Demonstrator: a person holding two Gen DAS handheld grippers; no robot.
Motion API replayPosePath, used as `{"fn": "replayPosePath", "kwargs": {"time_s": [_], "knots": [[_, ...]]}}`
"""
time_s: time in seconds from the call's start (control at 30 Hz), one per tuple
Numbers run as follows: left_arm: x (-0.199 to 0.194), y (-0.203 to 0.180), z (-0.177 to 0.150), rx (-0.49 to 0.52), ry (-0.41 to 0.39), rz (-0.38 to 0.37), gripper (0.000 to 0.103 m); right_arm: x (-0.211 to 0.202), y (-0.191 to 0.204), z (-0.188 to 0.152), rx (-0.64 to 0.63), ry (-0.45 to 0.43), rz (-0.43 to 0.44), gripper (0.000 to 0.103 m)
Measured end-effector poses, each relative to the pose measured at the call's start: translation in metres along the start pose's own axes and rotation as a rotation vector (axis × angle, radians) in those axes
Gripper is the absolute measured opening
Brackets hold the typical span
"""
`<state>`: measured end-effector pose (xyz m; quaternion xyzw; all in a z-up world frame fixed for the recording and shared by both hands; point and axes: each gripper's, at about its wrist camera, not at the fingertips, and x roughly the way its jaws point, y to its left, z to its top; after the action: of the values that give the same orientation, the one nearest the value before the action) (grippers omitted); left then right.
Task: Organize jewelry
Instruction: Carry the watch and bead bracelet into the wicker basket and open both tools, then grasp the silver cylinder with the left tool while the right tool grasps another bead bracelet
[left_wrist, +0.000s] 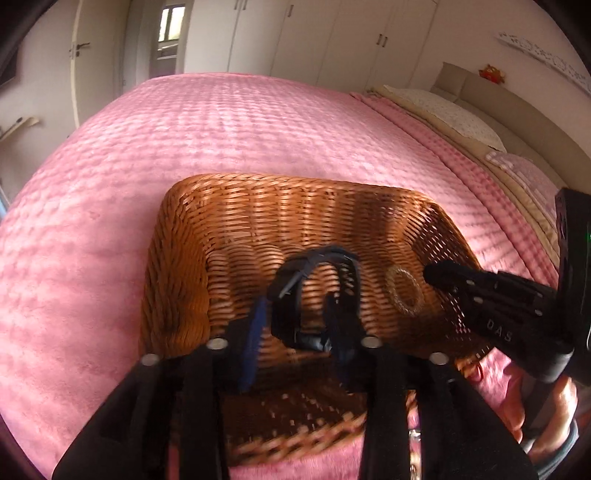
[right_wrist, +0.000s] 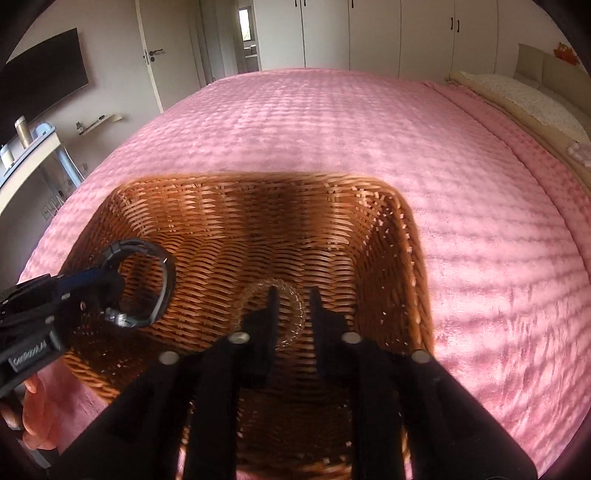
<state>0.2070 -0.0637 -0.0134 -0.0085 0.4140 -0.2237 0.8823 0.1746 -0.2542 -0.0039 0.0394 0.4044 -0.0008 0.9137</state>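
A brown wicker basket (left_wrist: 236, 206) sits on the pink bed; it also shows in the right wrist view (right_wrist: 258, 206). My left gripper (left_wrist: 295, 314) holds a black wristwatch (left_wrist: 314, 266) just above the basket's floor; the watch also shows in the right wrist view (right_wrist: 147, 280). A beaded bracelet (left_wrist: 404, 295) lies on the basket floor, also seen in the right wrist view (right_wrist: 291, 317). My right gripper (right_wrist: 293, 295) is open and empty just above that bracelet; its closest finger shows in the left wrist view (left_wrist: 461, 284).
The pink bedspread (right_wrist: 332, 122) spreads all around the basket. Pillows (left_wrist: 443, 110) lie at the right by the headboard. A desk (right_wrist: 26, 155) stands left of the bed, with wardrobes and a door behind.
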Motion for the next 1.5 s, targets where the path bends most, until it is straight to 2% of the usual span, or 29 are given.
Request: {"fn": "replayPosePath", "kwargs": {"time_s": [0.03, 0.07, 0.2, 0.33, 0.5, 0.6, 0.7, 0.77, 0.87, 1.0, 1.17, 1.23, 1.33, 1.4, 1.43, 1.5], "knots": [[-0.008, -0.002, -0.003, 0.017, -0.007, 0.013, 0.059, -0.006, -0.001, -0.001, 0.003, -0.01, 0.001, 0.036], [-0.014, -0.004, -0.004, 0.029, -0.011, 0.014, 0.059, -0.012, -0.003, -0.002, 0.009, -0.021, 0.003, 0.039], [-0.041, -0.006, -0.016, 0.039, -0.025, 0.003, 0.059, -0.043, -0.007, -0.01, 0.034, -0.058, 0.05, 0.039], [-0.086, -0.011, -0.032, 0.041, -0.097, -0.022, 0.059, -0.094, -0.003, -0.026, 0.028, -0.145, 0.107, 0.039], [-0.138, -0.024, -0.062, 0.058, -0.176, -0.072, 0.058, -0.152, 0.01, -0.059, -0.043, -0.236, 0.081, 0.039], [-0.156, -0.031, -0.088, 0.063, -0.183, -0.094, 0.058, -0.164, 0.016, -0.083, -0.074, -0.232, 0.073, 0.039], [-0.161, -0.034, -0.118, 0.069, -0.159, -0.11, 0.055, -0.158, 0.018, -0.112, -0.067, -0.186, 0.085, 0.039], [-0.158, -0.034, -0.137, 0.071, -0.128, -0.116, 0.052, -0.15, 0.017, -0.129, -0.048, -0.153, 0.104, 0.034], [-0.148, -0.031, -0.159, 0.067, -0.068, -0.137, 0.048, -0.135, 0.013, -0.154, -0.023, -0.098, 0.132, 0.028], [-0.13, -0.035, -0.181, 0.099, 0.028, -0.16, 0.048, -0.121, 0.017, -0.172, -0.041, -0.045, 0.155, 0.028], [-0.111, -0.043, -0.193, 0.147, 0.106, -0.163, 0.042, -0.111, 0.027, -0.179, -0.102, -0.001, 0.146, 0.023], [-0.105, -0.045, -0.195, 0.16, 0.121, -0.14, 0.039, -0.107, 0.029, -0.179, -0.117, 0.007, 0.122, 0.022], [-0.099, -0.048, -0.197, 0.184, 0.125, -0.109, 0.036, -0.099, 0.031, -0.178, -0.134, 0.029, 0.118, 0.022], [-0.099, -0.049, -0.197, 0.188, 0.119, -0.088, 0.029, -0.098, 0.036, -0.179, -0.164, 0.029, 0.103, 0.022], [-0.098, -0.048, -0.196, 0.188, 0.118, -0.076, 0.022, -0.098, 0.039, -0.18, -0.181, 0.032, 0.095, 0.021], [-0.098, -0.047, -0.196, 0.185, 0.111, -0.077, 0.022, -0.096, 0.045, -0.182, -0.208, 0.042, 0.083, 0.013]]}}
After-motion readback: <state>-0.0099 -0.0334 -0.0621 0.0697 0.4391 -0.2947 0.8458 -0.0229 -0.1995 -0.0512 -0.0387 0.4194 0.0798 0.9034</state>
